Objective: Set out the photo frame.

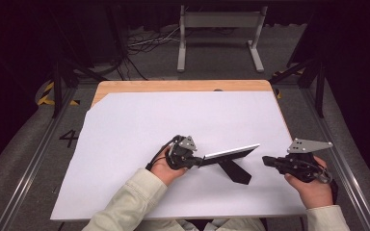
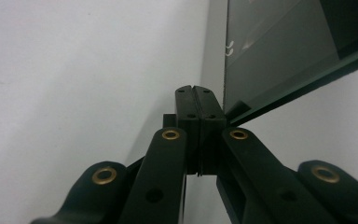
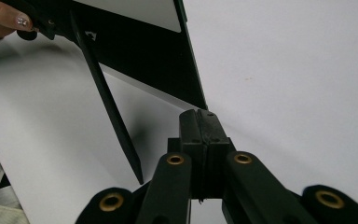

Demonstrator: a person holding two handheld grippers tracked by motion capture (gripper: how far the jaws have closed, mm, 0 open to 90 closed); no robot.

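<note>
while the picture frame (image 1: 230,154) stands propped on its black back leg (image 1: 234,172) near the middle of the white sheet (image 1: 139,125) that covers the wooden table (image 1: 173,85), both grippers sit close to it. at the frame's left end, the left gripper (image 1: 196,160) has its 2 jaws pressed together; in the left gripper view the frame's dark glass (image 2: 279,51) stands just right of the tips, and whether they touch its edge i cannot tell. to the right of the frame and apart from it, the right gripper (image 1: 266,160) points at it with its jaws pressed together on nothing. from the right gripper view, the frame's black back (image 3: 144,51) and leg (image 3: 107,100) face the jaws, with a hand (image 3: 0,21) at the frame's far end
</note>
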